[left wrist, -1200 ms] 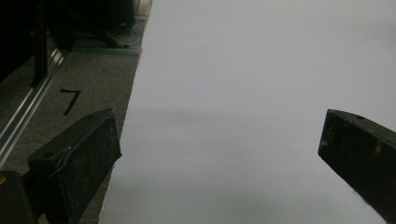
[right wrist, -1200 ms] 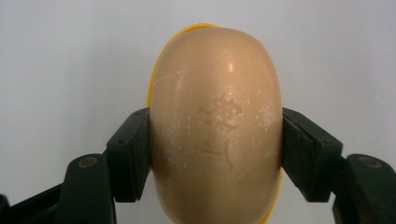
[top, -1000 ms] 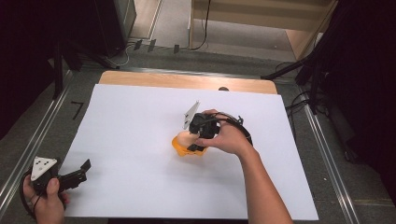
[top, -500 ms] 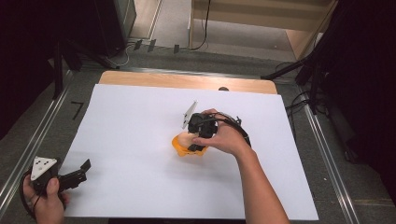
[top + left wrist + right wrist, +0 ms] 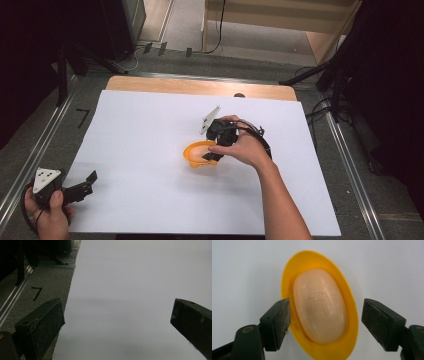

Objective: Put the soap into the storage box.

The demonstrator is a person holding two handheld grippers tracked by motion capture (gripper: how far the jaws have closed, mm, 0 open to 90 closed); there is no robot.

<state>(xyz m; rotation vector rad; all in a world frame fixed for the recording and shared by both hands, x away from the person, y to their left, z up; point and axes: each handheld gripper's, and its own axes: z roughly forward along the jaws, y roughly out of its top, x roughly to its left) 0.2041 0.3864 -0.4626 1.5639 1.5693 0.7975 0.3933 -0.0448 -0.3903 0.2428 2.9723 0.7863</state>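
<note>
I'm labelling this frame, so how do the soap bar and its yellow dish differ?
The soap bar is pale peach and solid; the yellow dish is bright and hollow. The soap bar is smaller and lies inside the yellow dish, which rests on the white sheet. Both are oval, between the right gripper's open jaws.

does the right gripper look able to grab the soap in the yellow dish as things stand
Probably yes. The right gripper hangs just above the soap, its jaws, just opened, standing either side of it and the yellow dish without touching. Nothing lies between them; the dish rim might crowd the pads.
</note>
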